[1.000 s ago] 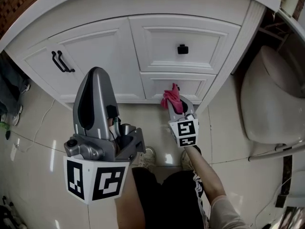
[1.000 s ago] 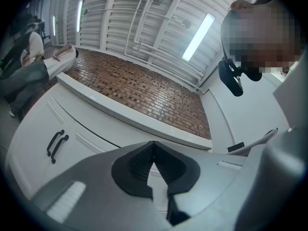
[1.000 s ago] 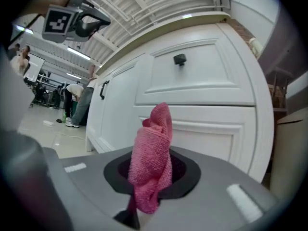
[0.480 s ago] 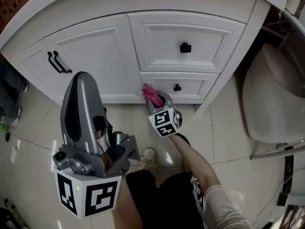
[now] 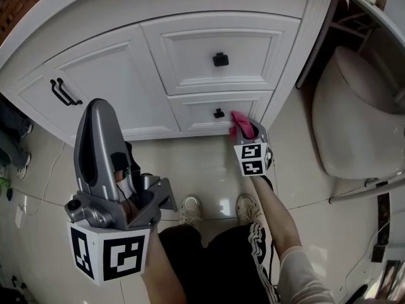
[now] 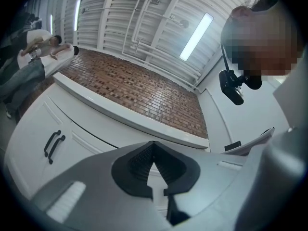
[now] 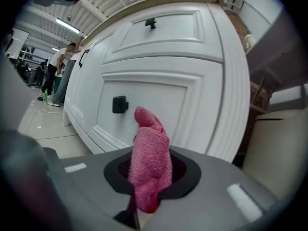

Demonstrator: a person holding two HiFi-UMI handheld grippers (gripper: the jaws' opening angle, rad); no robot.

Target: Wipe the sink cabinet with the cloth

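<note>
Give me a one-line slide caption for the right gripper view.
Right gripper, jaws shut on a pink cloth, facing the lower drawer of the white sink cabinet.

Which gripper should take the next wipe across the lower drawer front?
Right. The right gripper is shut on the pink cloth, already at the lower drawer beside its knob. The left gripper is shut, empty, away from the cabinet.
</note>
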